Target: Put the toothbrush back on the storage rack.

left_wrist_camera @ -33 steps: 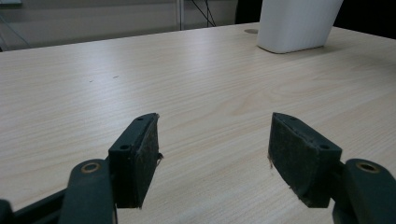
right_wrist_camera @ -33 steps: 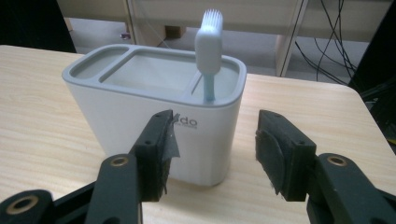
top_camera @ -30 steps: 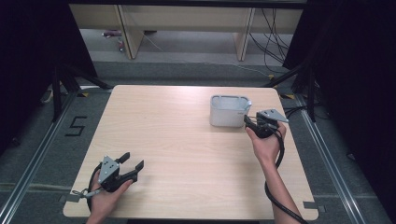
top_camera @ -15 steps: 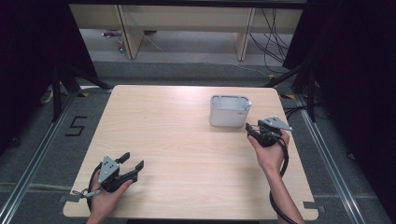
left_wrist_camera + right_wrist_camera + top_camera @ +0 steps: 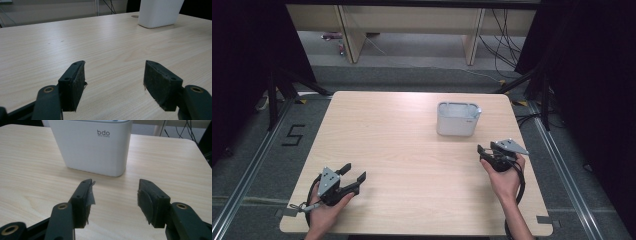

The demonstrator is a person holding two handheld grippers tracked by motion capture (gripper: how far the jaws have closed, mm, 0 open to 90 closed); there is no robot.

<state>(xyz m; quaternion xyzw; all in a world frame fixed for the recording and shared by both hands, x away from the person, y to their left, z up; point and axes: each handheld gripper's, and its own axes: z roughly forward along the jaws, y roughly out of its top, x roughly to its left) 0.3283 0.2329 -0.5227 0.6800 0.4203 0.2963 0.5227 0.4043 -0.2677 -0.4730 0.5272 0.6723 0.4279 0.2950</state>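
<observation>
A white rectangular bin (image 5: pixel 456 119) with rounded corners stands on the far right part of the wooden table (image 5: pixel 412 150); its side reads "bdo" in the right gripper view (image 5: pixel 92 147). My right gripper (image 5: pixel 486 151) sits a short way in front of the bin, low over the table, open and empty (image 5: pixel 113 195). Near the front left corner my left gripper (image 5: pixel 353 173) is open too, nothing between its pads (image 5: pixel 113 77). From there the bin (image 5: pixel 160 12) shows far off at the upper right.
Wooden shelving legs (image 5: pixel 352 35) and cables (image 5: pixel 507 40) lie on the floor beyond the table. A "5" mark (image 5: pixel 294 135) is taped on the floor at the left. Dark curtains flank both sides.
My right gripper has drawn back from the bin toward the person and slightly right. The left gripper has stayed put.
</observation>
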